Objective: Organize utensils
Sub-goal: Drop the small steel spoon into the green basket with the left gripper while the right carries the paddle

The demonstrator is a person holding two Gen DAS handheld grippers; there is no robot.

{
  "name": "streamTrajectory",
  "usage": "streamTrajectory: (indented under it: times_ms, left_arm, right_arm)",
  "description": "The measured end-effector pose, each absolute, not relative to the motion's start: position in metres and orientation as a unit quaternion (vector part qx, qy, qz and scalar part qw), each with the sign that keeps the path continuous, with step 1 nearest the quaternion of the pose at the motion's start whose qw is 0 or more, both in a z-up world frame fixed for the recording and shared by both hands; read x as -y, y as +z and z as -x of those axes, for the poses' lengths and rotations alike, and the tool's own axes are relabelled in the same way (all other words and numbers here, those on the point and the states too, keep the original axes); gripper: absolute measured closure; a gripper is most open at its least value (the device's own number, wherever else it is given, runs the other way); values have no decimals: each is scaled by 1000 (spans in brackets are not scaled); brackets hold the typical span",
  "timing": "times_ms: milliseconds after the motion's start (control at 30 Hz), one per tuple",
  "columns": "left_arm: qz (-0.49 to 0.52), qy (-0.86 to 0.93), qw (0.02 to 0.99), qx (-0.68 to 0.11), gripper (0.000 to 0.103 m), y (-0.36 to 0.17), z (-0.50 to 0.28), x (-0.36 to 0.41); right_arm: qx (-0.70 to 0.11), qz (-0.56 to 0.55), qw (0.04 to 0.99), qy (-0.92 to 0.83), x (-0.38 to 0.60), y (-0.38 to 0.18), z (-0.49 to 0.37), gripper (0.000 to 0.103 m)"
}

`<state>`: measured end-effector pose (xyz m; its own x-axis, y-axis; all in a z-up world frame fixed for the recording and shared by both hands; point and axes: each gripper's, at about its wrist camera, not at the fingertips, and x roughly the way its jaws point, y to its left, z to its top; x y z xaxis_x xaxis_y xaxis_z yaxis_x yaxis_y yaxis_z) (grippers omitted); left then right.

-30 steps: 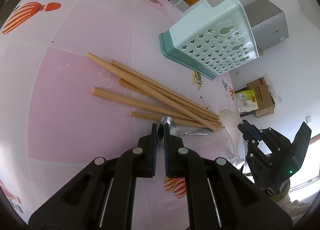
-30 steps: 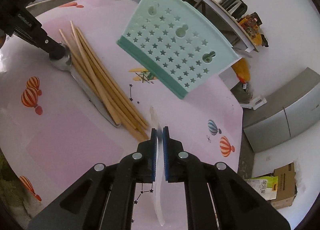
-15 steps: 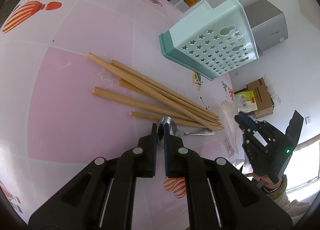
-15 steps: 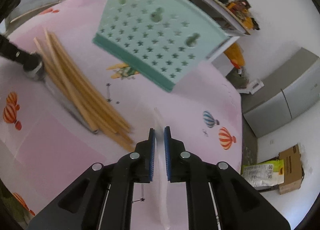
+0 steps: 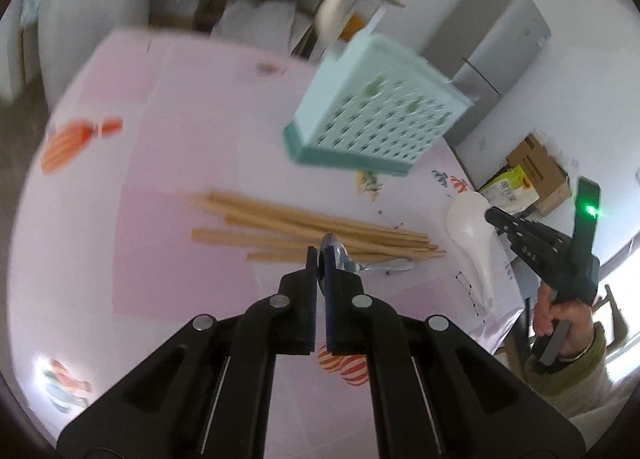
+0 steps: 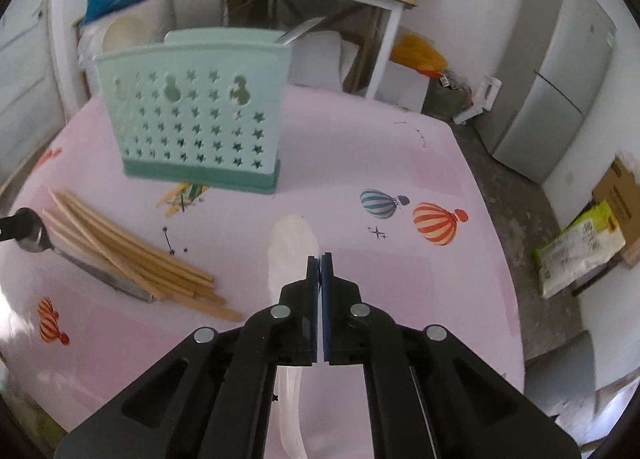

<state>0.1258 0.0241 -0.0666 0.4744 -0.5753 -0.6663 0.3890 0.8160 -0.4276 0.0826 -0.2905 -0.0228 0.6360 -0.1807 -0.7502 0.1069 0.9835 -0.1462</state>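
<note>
Spoons first: my left tongs [image 5: 320,259] pinch the metal spoon [image 5: 340,257] beside the chopsticks [image 5: 312,225], my right tongs [image 6: 320,259] pinch the white spoon [image 6: 290,243], ready for the green holder [image 6: 192,111] on the worktop [image 6: 360,139].
</note>
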Motion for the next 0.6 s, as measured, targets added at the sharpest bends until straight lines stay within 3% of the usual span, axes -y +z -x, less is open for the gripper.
streamTrajectory:
  times_ms: [233,600]
  left_arm:
    - [36,-285,885,-365,103,-21,-111,0]
    - [5,-301,907,-296,103,67,-126,10]
  right_arm:
    - [-386,-8,918,-86,305,-20,-78,101]
    - [-347,-42,934,-74,314,-16,-74,101]
